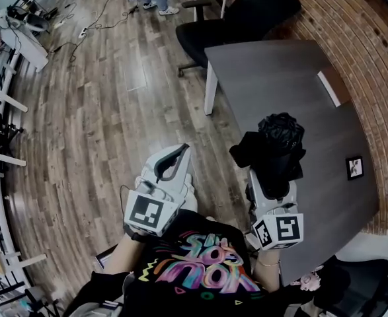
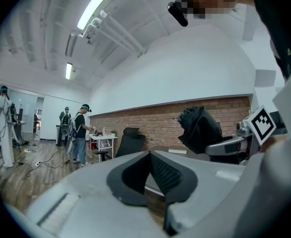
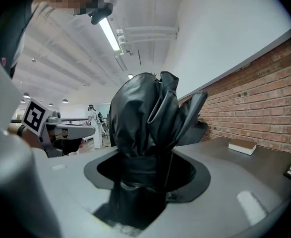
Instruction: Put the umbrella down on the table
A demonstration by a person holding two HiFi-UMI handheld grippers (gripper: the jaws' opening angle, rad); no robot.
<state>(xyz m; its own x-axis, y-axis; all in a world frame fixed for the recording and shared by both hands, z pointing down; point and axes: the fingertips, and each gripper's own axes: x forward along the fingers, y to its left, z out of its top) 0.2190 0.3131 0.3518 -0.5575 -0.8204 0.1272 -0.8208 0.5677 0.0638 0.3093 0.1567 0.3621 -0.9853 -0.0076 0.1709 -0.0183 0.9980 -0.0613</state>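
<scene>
The right tongs (image 3: 144,175) are closed on the folded black umbrella (image 3: 143,118): the bundle fills the gap between the jaws, and the pads press on its lower part. The fabric end projects forward past the jaw tips. In the head view the right tongs (image 1: 270,177) point away from the person, and the umbrella (image 1: 277,147) lies over the near left part of the dark bench (image 1: 299,78). No view shows whether the umbrella touches the bench top. The left tongs (image 2: 149,156) are closed and empty; the jaw tips meet and the dark pads form a V behind them. In the head view the left tongs (image 1: 177,156) are over the wood floor (image 1: 101,124), left of the bench and well apart from the umbrella. The left gripper view shows the umbrella (image 2: 200,128) to the right, held in the other tongs. Each set of tongs carries a marker cube at its rear: left cube (image 1: 145,211), right cube (image 1: 279,230). On the bench top, a white block (image 1: 329,88) lies near the far right edge, and a small framed card (image 1: 354,167) lies near the right edge, apart from the umbrella. A black chair (image 1: 207,28) stands at the far end of the bench. A brick wall (image 1: 365,58) runs along the right side of the bench. Persons (image 2: 83,133) stand in the background.
</scene>
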